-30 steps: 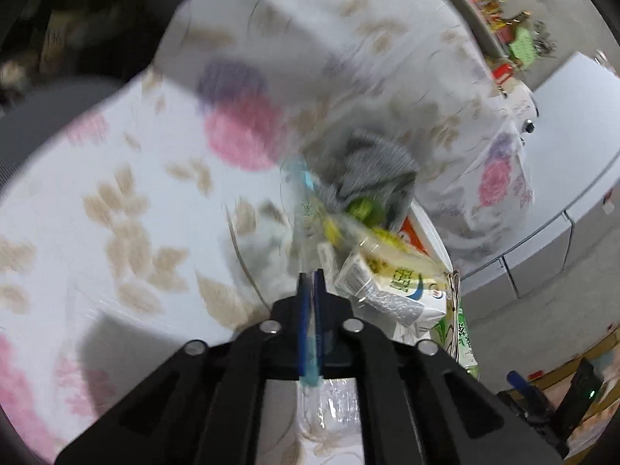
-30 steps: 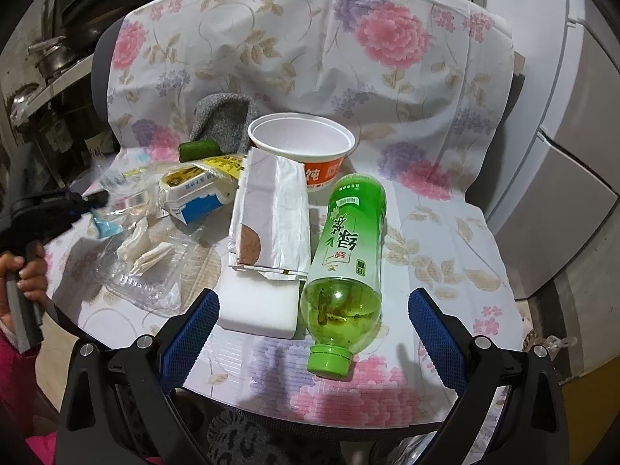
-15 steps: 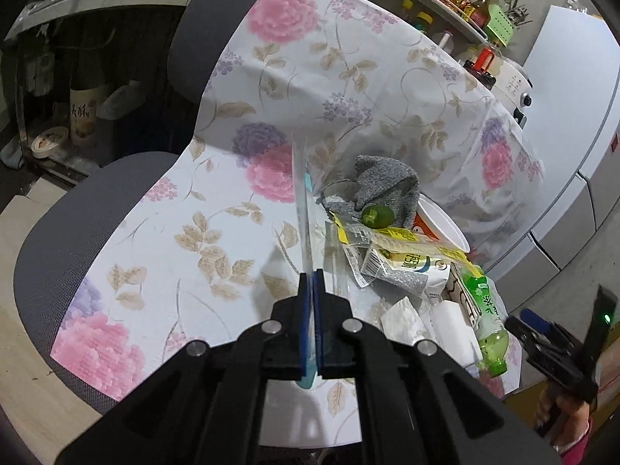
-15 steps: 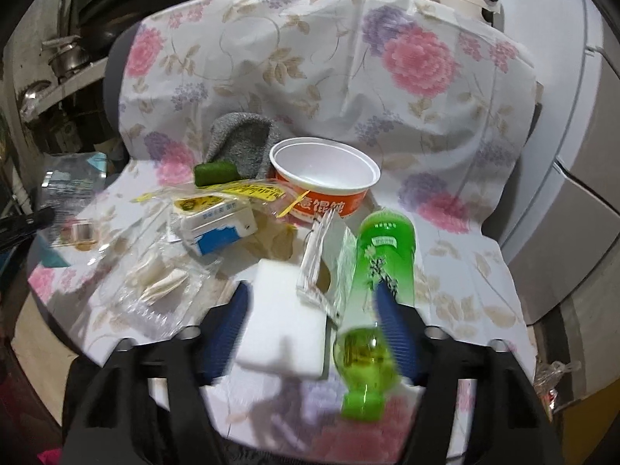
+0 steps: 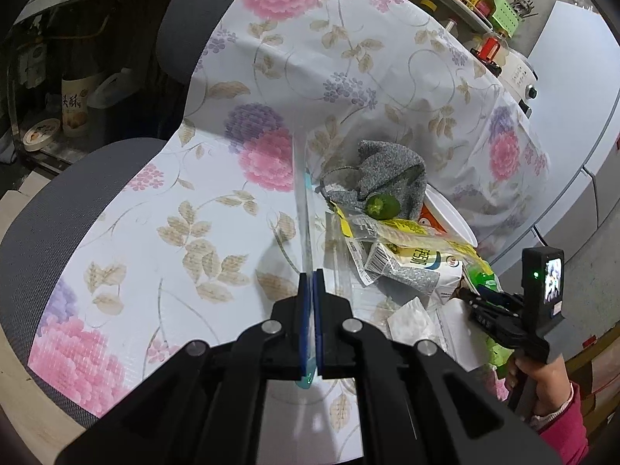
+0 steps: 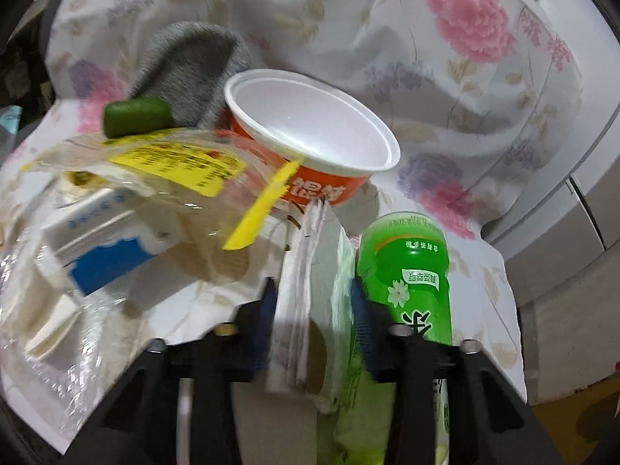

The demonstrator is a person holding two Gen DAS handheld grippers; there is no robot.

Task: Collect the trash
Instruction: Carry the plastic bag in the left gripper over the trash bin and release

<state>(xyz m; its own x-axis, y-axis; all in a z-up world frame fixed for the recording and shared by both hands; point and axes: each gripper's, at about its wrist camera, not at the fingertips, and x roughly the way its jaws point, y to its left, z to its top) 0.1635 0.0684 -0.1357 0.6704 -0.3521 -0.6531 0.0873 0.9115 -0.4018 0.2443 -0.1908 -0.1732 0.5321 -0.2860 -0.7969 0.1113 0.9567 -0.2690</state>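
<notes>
now the right gripper (image 6: 313, 314) has dropped in low over the pile, where a moment ago it hung back with its jaws spread wide. those jaws have just been closing, and a flattened paper wrapper (image 6: 306, 271) is caught between them, its folded white edge standing up in the gap. whether the pads are truly pressing on it cannot be told for sure through the blur, but the wrapper looks pinched.

over on the other side, the left gripper (image 5: 309, 290) is clamped together on a thin clear plastic sheet (image 5: 300, 209), held edge-on above the seat. that sheet has been carried clear of the heap, which was right under the jaws a second ago.

so two pieces of trash are judged to be in hand, and the bulk is left behind: the green bottle (image 6: 407, 271) lying just beside the right gripper, the white bowl (image 6: 310, 124) with its orange wall behind the wrapper, the milk carton (image 6: 104, 248) under a crinkled clear bag (image 6: 162, 178), and a small green stub (image 6: 135, 116) against the grey cloth (image 6: 186, 66).

as for room, everything is spread on a floral cover (image 5: 174, 201) over a chair, not a table. the near edge of the seat is close under the right gripper, and the bottle lies touching or nearly touching the wrapper, so a straight lift is likely wanted to keep it from being rolled off. open cover is seen to the left of the heap.
</notes>
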